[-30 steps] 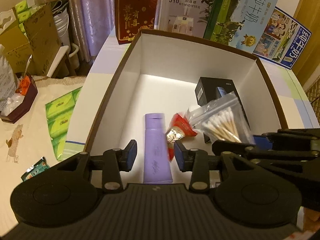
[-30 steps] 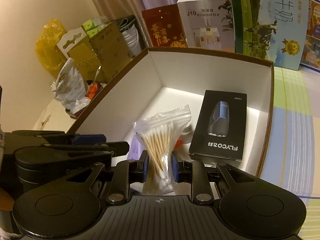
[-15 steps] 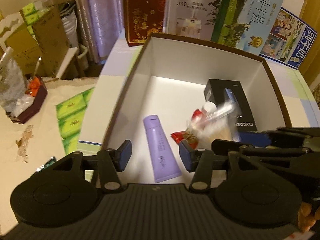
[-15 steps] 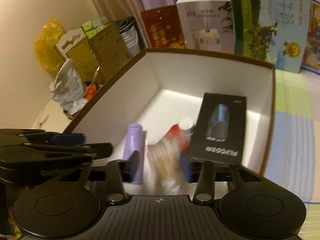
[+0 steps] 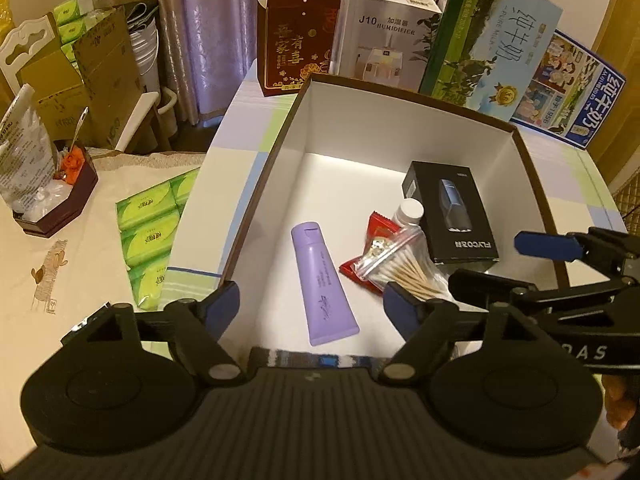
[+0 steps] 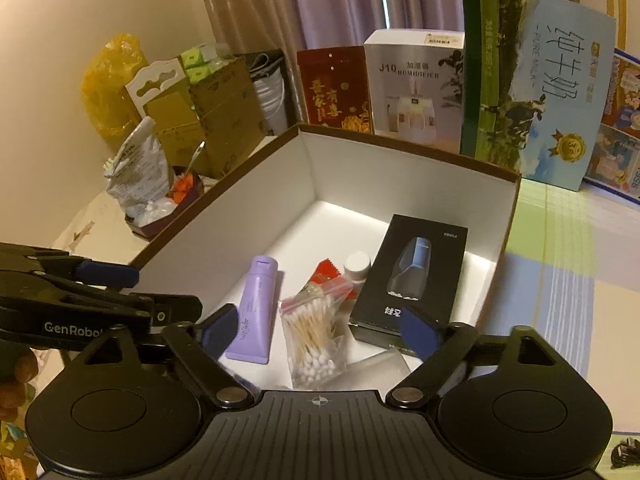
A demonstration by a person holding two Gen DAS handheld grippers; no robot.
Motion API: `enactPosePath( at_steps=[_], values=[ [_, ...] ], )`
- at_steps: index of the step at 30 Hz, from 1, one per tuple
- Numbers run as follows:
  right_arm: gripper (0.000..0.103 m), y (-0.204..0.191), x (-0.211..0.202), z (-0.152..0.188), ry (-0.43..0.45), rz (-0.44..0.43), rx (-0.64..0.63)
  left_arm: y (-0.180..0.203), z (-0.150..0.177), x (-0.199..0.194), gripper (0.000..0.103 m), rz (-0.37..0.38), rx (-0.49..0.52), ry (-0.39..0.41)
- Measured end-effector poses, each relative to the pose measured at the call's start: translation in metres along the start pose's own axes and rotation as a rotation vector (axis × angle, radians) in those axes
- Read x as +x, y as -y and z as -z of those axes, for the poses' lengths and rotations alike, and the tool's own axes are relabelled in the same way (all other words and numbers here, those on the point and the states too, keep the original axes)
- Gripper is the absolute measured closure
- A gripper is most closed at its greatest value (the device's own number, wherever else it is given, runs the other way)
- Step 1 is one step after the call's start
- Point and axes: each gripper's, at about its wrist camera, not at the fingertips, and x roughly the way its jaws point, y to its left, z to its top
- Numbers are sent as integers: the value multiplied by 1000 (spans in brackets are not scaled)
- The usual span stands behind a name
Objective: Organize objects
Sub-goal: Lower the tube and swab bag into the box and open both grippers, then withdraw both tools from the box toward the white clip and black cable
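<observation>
now left gripper (image 5: 310, 304) spread wide, empty, hovering over near edge of brown box (image 5: 404, 96). purple tube (image 5: 322, 282) flat on box floor, left side: soft, light, smooth; take across middle of body. red packet (image 5: 370, 240) partly under cotton swab bag (image 6: 314, 334): bag crinkly, slippery, very light; pinch at zip top. small white bottle (image 6: 357, 265) probably rigid, mostly hidden. black shaver box (image 6: 416, 276) right: stiff, grip on long edges. right gripper (image 6: 318, 330) spread wide, holding nothing.

White bottle (image 6: 357, 266) mostly hidden — behind red packet (image 6: 328, 276); far-right milk carton (image 6: 624, 128) cut off.
</observation>
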Motion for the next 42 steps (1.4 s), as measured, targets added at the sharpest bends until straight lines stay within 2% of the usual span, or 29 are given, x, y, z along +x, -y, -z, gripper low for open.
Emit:
enactPosePath(
  at_steps=[4,6,10,17,42],
  values=[
    [2,-1,-12,1,6,1,2,1,4,-9,25,18,-7,2],
    [2,-2,-17,3,10,4,6,3,6,-14,25,19,-7,7],
    [2,-3,-30,7,22,5,14,7,10,-24,17,9,-5,19],
    [2,-3,-50,20,26,13,33,15,20,-40,13,15,-12,18],
    [2,22,-134,75,44,25,104,79,75,-89,11,53,16,1]
  ],
)
